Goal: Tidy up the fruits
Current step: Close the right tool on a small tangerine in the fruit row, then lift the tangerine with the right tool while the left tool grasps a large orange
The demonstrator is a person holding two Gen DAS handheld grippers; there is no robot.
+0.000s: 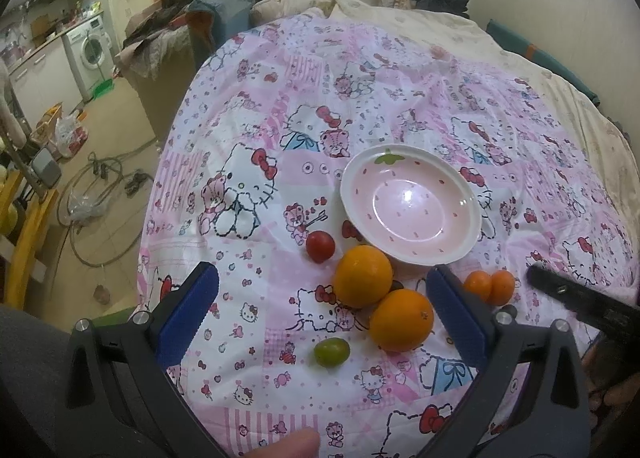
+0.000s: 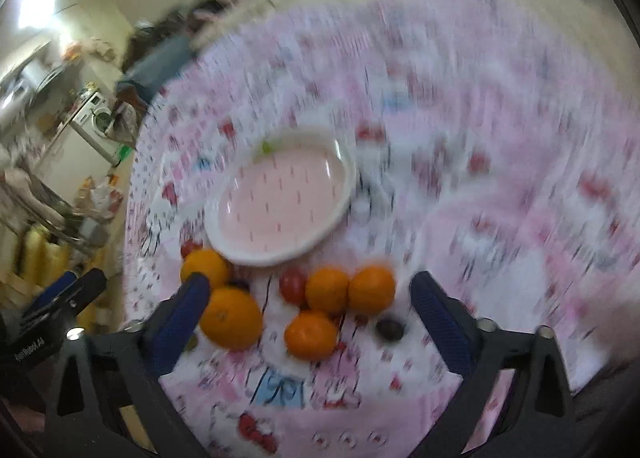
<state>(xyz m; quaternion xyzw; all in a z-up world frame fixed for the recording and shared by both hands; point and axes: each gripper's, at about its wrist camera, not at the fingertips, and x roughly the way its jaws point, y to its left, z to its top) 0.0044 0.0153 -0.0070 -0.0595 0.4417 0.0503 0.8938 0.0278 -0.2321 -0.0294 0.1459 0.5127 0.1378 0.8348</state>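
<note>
An empty pink strawberry-print bowl (image 1: 410,204) sits on the Hello Kitty sheet; it also shows in the right wrist view (image 2: 282,202). In front of it lie two big oranges (image 1: 363,276) (image 1: 401,320), a red tomato (image 1: 320,246), a green grape (image 1: 331,352) and small tangerines (image 1: 490,286). My left gripper (image 1: 322,290) is open above the oranges. My right gripper (image 2: 308,298) is open over three tangerines (image 2: 328,290), a red tomato (image 2: 293,285), a dark grape (image 2: 390,329) and the big oranges (image 2: 231,317). The right wrist view is blurred.
The fruit lies on a bed covered by a pink patterned sheet (image 1: 400,98). The bed's left edge drops to a floor with cables (image 1: 96,194). A washing machine (image 1: 90,48) and clutter stand at the far left. The right gripper's black body (image 1: 580,298) shows at the right.
</note>
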